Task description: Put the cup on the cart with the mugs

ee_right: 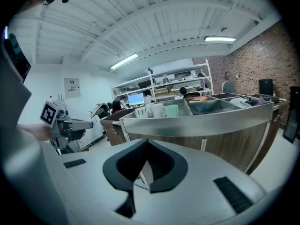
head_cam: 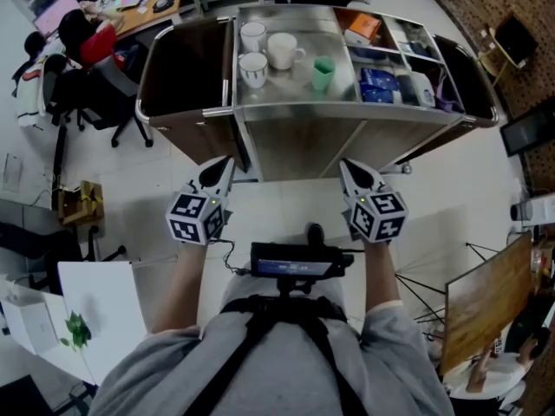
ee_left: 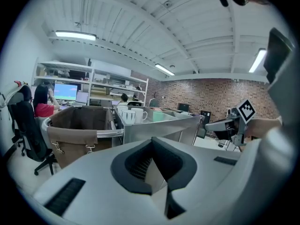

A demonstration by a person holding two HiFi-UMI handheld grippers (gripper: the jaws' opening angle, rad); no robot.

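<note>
Cart: the cart (head_cam: 303, 141) stands just beyond both grippers; a brown bag (head_cam: 186, 68) hangs at its left end; blue packets (head_cam: 378, 85) lie in the right section.
Mugs: 3 white mugs (head_cam: 282, 48) stand in the left part of the steel tray (head_cam: 295, 83) on the cart's top.
Cup: the green cup (head_cam: 323, 73) stands upright in that same tray, just right of the mugs and well apart from both grippers.
Left gripper: the left gripper (head_cam: 218, 173) has its jaws closed together with nothing between them; it points at the cart's near wall, left of centre.
Right gripper: the right gripper (head_cam: 357, 176) also has its jaws together and empty; it is right of centre.
Room: a seated person (head_cam: 87, 37) is at a desk, far left.
</note>
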